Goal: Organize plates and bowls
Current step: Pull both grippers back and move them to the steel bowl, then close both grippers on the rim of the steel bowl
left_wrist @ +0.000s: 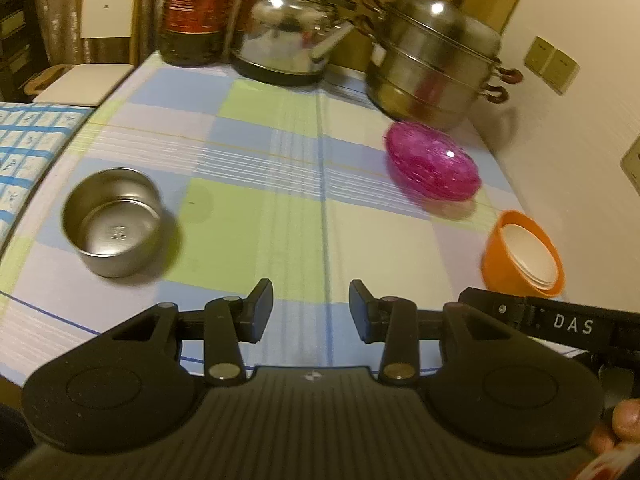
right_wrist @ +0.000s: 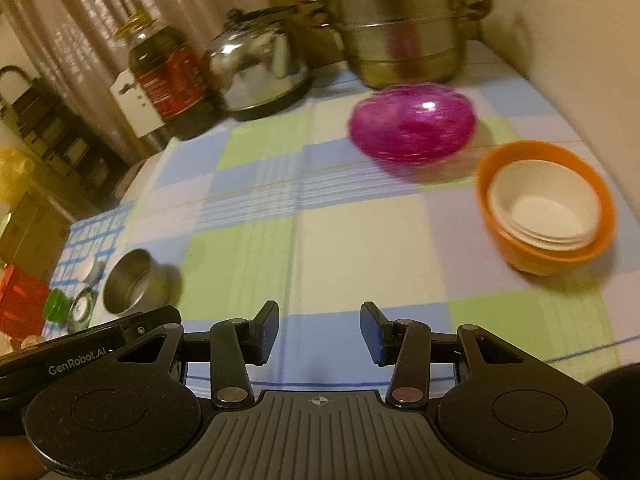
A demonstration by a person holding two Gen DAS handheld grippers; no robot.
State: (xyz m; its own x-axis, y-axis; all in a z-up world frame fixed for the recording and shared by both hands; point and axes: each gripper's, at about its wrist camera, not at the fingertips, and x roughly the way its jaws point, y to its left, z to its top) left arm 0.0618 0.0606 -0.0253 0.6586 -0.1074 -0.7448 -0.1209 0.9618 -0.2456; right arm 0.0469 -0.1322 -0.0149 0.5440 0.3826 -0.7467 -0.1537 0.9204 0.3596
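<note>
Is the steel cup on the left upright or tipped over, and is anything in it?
Upright and empty. The steel cup stands on its base on the tablecloth, mouth up, its bare bottom visible inside.

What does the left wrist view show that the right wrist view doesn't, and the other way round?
Only the left wrist view shows the white chair and wall sockets.

Only the right wrist view shows the red container, green cap and dark rack.

Both show the steel bowl, pink dish, orange bowl with white bowls nested inside, kettle, steamer pot and checked tablecloth.
</note>
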